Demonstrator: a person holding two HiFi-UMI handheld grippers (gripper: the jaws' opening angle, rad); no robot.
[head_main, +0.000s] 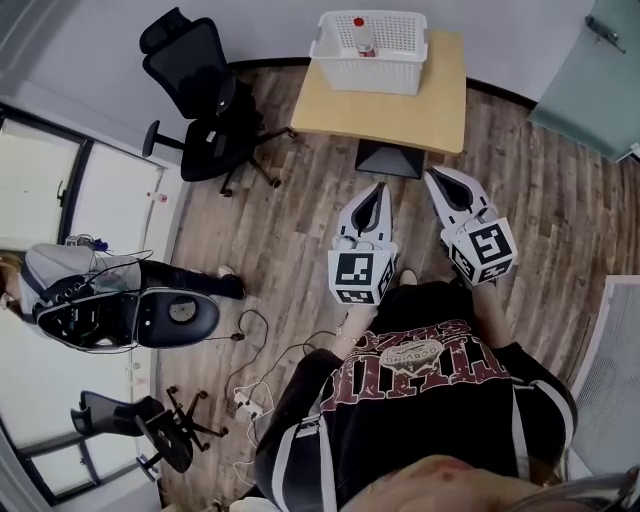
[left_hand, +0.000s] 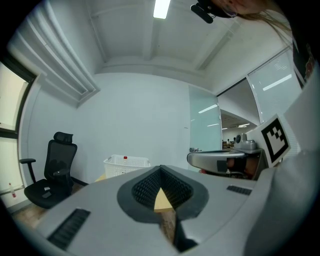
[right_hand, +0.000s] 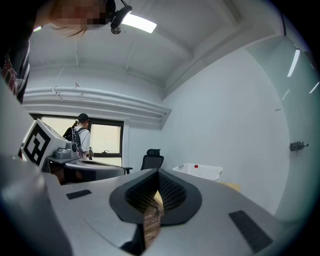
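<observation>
Left tongs (head_main: 378, 188): clenched, tips meeting, gripping nothing; through the teardrop gap behind the tips only table top and floor are showing. They are hanging in the air above the wooden floor (head_main: 290, 190), pointing toward the table (head_main: 400, 115) and stopping short of its near edge.

Right tongs (head_main: 432, 178): likewise clenched and empty, hanging just beside the left pair at much the same height and pointing the same way. Each pair is carrying its marker cube (head_main: 360, 275) at the rear, close to the holder's chest.

Nearest things: a white plastic basket (head_main: 370, 75) is sitting at the far end of the light wooden table, well apart from both tongs. A bottle (head_main: 362, 35) with a red cap is lying inside it (contents cannot be told).

Surroundings: a black office chair (head_main: 200, 90) is standing left of the table. A person (right_hand: 80, 132) wearing a backpack is standing by the window.
</observation>
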